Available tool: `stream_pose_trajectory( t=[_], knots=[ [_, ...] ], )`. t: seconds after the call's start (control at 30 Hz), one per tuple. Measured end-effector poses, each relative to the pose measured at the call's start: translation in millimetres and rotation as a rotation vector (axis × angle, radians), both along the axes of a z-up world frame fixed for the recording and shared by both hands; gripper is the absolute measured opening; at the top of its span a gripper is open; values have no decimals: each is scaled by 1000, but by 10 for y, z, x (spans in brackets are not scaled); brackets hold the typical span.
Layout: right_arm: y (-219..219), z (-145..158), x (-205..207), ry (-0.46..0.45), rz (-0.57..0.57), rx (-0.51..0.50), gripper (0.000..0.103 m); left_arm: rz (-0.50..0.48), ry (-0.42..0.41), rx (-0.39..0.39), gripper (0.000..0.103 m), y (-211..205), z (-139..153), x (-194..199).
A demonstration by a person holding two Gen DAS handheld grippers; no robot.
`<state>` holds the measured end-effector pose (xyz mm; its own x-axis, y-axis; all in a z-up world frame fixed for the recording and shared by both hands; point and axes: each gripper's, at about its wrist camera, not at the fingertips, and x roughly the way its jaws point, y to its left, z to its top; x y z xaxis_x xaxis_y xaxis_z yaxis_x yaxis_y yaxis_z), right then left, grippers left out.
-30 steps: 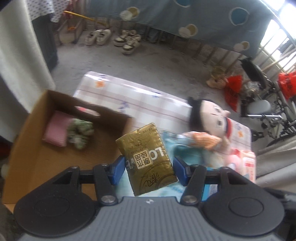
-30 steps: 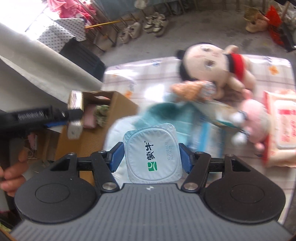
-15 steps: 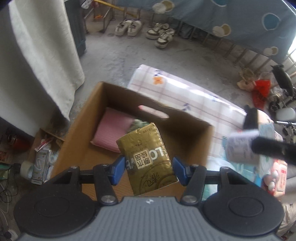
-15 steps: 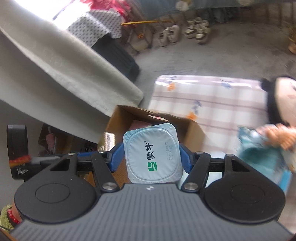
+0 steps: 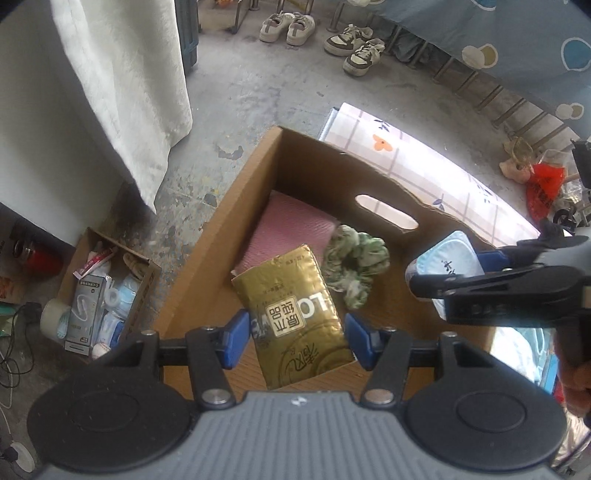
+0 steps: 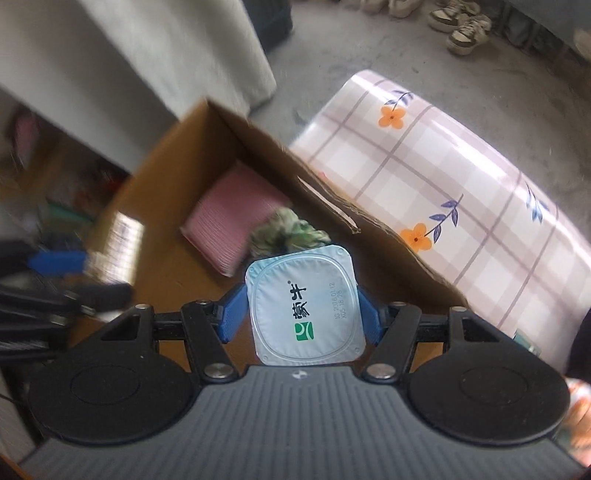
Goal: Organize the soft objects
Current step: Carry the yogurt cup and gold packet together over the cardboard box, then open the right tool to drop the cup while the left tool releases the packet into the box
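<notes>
My left gripper [image 5: 295, 341] is shut on a gold tissue pack [image 5: 293, 314], held over the open cardboard box [image 5: 229, 229]. Inside the box lie a pink pad [image 5: 284, 229] and a green-and-white scrunchie [image 5: 354, 266]. My right gripper [image 6: 301, 317] is shut on a pale blue yogurt cup [image 6: 301, 310], also above the box [image 6: 162, 177]. In the left wrist view the right gripper [image 5: 506, 273] comes in from the right with the cup [image 5: 443, 258] over the box's right end. The pink pad [image 6: 229, 218] and the scrunchie [image 6: 288, 232] lie under the cup.
The box stands on the concrete floor beside a low table with a checked floral cloth [image 6: 443, 173]. A smaller open carton of packets and tape [image 5: 99, 295] sits left of it. A white curtain [image 5: 122, 74] hangs at the left. Shoes [image 5: 321, 33] line the far wall.
Both grippers have swung left from the table to over the box and come down, each still gripping its item. The doll and the table's other things have left both views.
</notes>
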<state>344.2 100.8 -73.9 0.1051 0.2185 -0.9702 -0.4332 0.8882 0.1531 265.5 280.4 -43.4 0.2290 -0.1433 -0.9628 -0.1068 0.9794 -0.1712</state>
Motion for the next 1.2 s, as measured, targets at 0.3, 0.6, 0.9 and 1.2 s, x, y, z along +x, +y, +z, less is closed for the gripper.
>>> stream_pose_trajectory(
  t=[0.3,0.6,0.9,1.2],
  knots=[
    [229,-456,36,-19,161,-208,63,1,16,-23,58,103,-148,61],
    [110,-201,-42,-138,143,-220,65,-63,42,-50,58,-56,-227,79],
    [-602,565,-273,-193,-126,-1,69,-173,146,-125,58,-546,-534,240],
    [-1205,621,-458,-180,-341,52,70,-144,301,-212,58,-910,-1089,396]
  ],
)
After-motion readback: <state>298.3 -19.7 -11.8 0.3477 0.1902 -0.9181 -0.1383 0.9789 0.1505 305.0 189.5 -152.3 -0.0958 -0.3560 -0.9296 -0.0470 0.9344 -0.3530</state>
